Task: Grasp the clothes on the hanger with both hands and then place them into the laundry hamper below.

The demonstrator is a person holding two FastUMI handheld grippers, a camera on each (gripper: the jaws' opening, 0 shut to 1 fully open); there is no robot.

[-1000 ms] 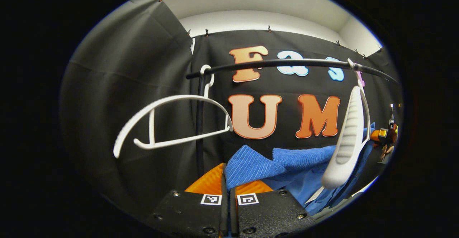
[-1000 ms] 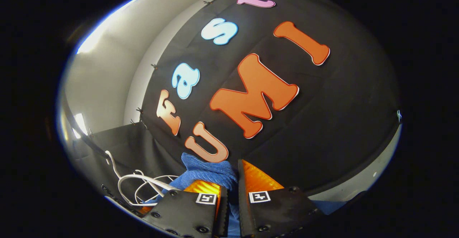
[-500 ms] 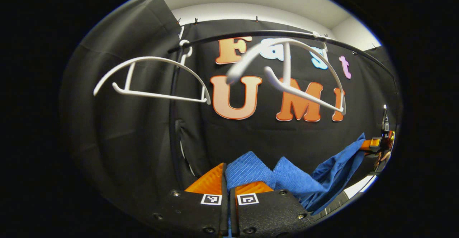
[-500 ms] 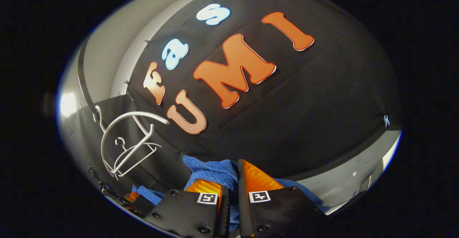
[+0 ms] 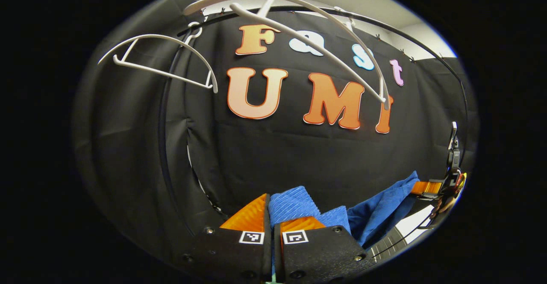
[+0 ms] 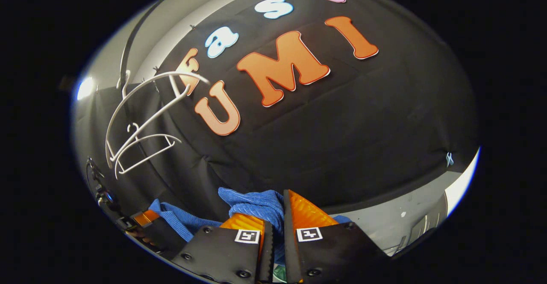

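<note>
A blue ribbed garment [image 5: 295, 205] bunches up between the fingers of my left gripper [image 5: 272, 215], which is shut on it. The cloth stretches right [image 5: 384, 209] to my right gripper [image 5: 431, 187], seen far off at the edge. In the right gripper view the same blue garment [image 6: 256, 205] is pinched by my right gripper [image 6: 273, 215], and it runs left [image 6: 179, 224] to the left gripper [image 6: 145, 222]. Two bare white hangers [image 5: 158, 59] [image 5: 307, 31] hang from a black rail [image 5: 410, 40] above; they appear too in the right gripper view [image 6: 145, 108].
A black upright pole [image 5: 164, 147] of the rack stands at the left in the left gripper view. A pale floor or wall strip [image 6: 427, 215] shows at lower right in the right gripper view. A grey slatted edge [image 5: 386, 245] sits below the cloth.
Both grippers have dropped with the garment, which has come off the right hanger. The hangers and rail now sit higher in both views, and the freed hanger has swung round.
</note>
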